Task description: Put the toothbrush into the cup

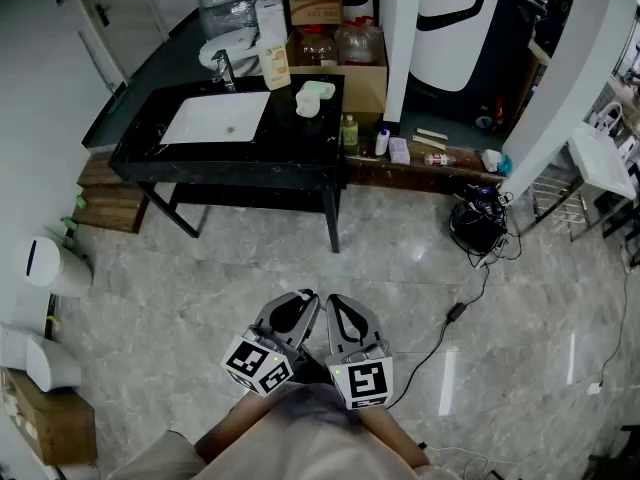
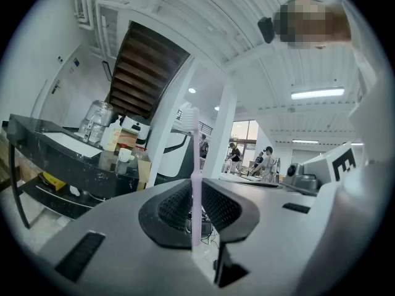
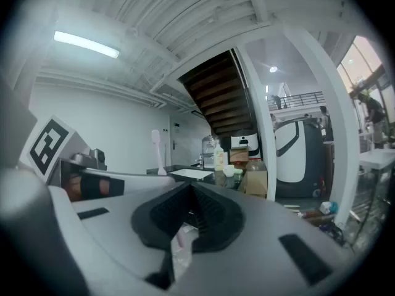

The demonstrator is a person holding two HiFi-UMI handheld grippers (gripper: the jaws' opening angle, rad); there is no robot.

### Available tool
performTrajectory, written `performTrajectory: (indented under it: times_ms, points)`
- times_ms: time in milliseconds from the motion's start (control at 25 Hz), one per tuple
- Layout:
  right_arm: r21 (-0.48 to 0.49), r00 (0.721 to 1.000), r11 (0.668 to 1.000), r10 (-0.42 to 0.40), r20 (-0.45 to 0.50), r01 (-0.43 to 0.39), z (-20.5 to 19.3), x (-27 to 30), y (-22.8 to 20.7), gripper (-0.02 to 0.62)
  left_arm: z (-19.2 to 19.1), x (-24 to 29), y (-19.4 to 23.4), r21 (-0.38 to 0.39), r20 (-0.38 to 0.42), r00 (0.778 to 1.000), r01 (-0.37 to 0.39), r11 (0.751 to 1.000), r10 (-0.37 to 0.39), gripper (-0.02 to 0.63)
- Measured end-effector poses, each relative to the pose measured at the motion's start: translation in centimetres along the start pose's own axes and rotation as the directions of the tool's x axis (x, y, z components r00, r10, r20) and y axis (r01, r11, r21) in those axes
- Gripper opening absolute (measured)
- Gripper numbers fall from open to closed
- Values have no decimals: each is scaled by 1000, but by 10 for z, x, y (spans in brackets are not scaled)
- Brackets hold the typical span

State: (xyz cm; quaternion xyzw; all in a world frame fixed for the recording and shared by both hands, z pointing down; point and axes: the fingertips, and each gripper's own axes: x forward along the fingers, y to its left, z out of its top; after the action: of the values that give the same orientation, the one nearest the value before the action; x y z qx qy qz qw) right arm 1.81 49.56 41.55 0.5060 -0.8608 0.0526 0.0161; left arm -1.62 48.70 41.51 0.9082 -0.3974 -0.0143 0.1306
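A pale pink toothbrush stands upright between the shut jaws of my left gripper, bristles at the top. From the right gripper view the toothbrush sticks up at the left. The cup, pale and small, sits on the black sink table at its right end, far ahead of both grippers; it also shows as the cup and the cup. My left gripper and right gripper are held side by side close to the body. The right gripper has its jaws together with nothing held.
A white sink basin with a tap, bottles and a water jug is on the table. Cardboard boxes stand behind the table's right end. A cable and power brick lie on the tiled floor at the right. White bins stand at the left.
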Motion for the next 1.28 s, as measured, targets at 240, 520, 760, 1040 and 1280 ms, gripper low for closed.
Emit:
performTrajectory:
  times_ms: [240,520,760,1040,1280]
  points:
    - [-54,999,998,40,0,-40,2,-12,-2,6,-7,0,-13,-7,-4,1000,3,1000,-3,54]
    - [13,1000,1000,-3,11,2,-6,-4,-1,6,-7,-7,-5,-12,-32,999,-24,1000,23,54]
    - [65,999,997,-50,12,49,-11,11,-9,6,-2,11,10,11,-53,999,11,1000,-11,54]
    - [44,995,995,-93,-34,95,-2,60,-30,6,12,43,52,-64,-32,999,26,998,-28,52]
    - [-16,994,995,-97,-54,96,21,117,-44,6,45,74,98,-97,21,999,34,995,-32,52]
